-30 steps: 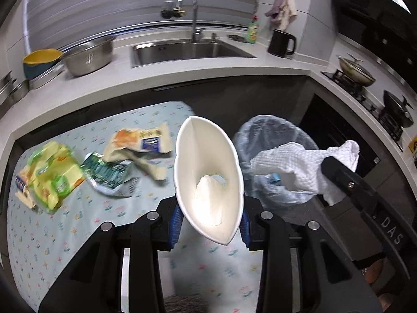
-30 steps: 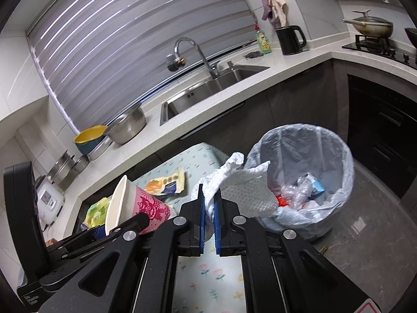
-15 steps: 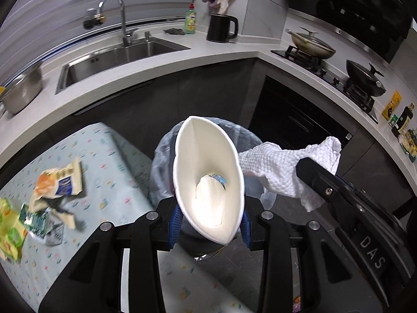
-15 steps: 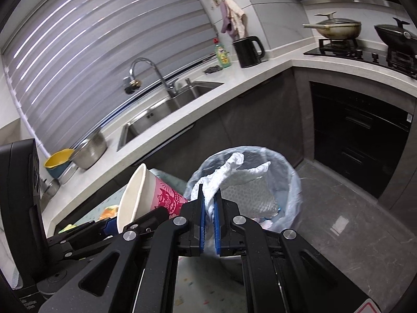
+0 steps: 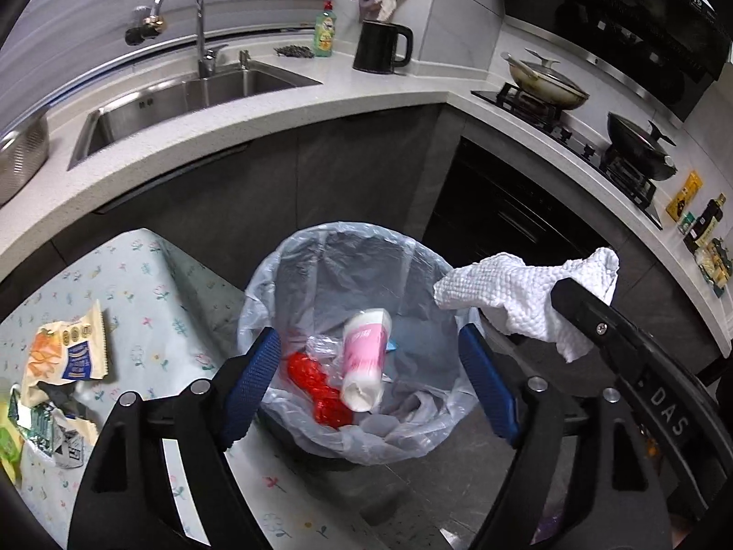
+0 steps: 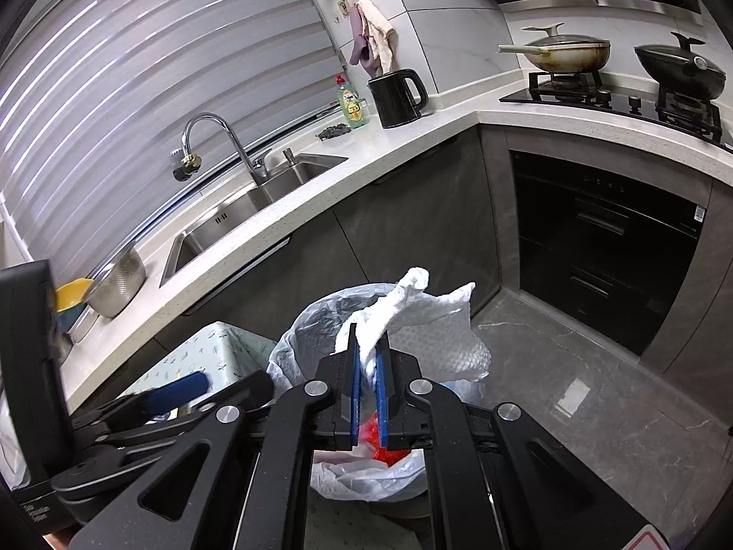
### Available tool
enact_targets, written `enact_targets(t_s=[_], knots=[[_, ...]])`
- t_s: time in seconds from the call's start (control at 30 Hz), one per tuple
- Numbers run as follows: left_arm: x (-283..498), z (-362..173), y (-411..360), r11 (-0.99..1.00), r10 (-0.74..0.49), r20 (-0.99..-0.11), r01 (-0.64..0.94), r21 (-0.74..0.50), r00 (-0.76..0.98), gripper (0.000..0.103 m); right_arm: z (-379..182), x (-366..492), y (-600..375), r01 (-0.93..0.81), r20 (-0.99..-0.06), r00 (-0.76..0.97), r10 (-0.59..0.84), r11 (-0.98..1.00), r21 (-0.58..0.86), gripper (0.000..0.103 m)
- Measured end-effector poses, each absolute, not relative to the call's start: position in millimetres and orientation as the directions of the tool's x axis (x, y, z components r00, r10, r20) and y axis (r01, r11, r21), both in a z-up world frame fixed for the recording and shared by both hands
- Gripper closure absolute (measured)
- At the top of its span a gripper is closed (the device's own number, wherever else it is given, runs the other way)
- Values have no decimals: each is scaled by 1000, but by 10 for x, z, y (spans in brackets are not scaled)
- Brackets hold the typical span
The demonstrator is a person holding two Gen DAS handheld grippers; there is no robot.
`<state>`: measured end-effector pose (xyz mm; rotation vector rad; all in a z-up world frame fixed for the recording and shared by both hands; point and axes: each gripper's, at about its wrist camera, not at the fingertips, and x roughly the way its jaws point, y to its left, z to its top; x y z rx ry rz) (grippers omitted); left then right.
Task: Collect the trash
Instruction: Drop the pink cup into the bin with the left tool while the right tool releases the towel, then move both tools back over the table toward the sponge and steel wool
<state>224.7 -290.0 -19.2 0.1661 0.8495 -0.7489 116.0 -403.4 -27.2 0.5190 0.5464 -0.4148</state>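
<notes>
Pink cup (image 5: 365,357) lies in the bin (image 5: 293,284), seen only from your left gripper (image 5: 370,376), whose jaws have just been opening and stand wide with nothing between them. Your right gripper (image 6: 370,382) pinches the towel (image 6: 426,321) above the bin; wrappers (image 5: 68,357) remain on the table (image 5: 151,302).

A home kitchen, plainly: a steel sink (image 5: 183,105) with a curved tap (image 5: 183,13) set in a pale worktop (image 5: 320,105), a black kettle (image 5: 380,48), dish soap (image 5: 324,32), pans on a gas hob (image 5: 582,133), and a lined bin (image 5: 348,321) on the floor.
</notes>
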Motion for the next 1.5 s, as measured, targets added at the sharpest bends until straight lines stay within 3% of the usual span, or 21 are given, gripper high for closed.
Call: enact_targets(t_s=[0.4, 0.57, 0.9, 1.17, 1.5], knots=[[2310, -104, -2417, 847, -409, -730, 525, -80, 548, 21, -334, 1660, -3805, 446, -611, 770, -186, 841, 306, 94], [2378, -103, -2223, 876, -375, -740, 475, -85, 558, 16, -280, 1707, -3721, 442, -596, 782, -184, 837, 322, 56], [2328, -11, -1906, 894, -363, -730, 438, -97, 579, 16, -6, 1622, -3462, 410, -572, 801, -179, 860, 305, 54], [2187, 130, -1431, 913, -349, -718, 391, -116, 602, 14, 213, 1414, -3079, 359, -559, 817, -141, 883, 303, 46], [1912, 126, -444, 959, -233, -732, 274, -65, 640, 12, 219, 1108, -2291, 281, -582, 811, -54, 909, 307, 33]])
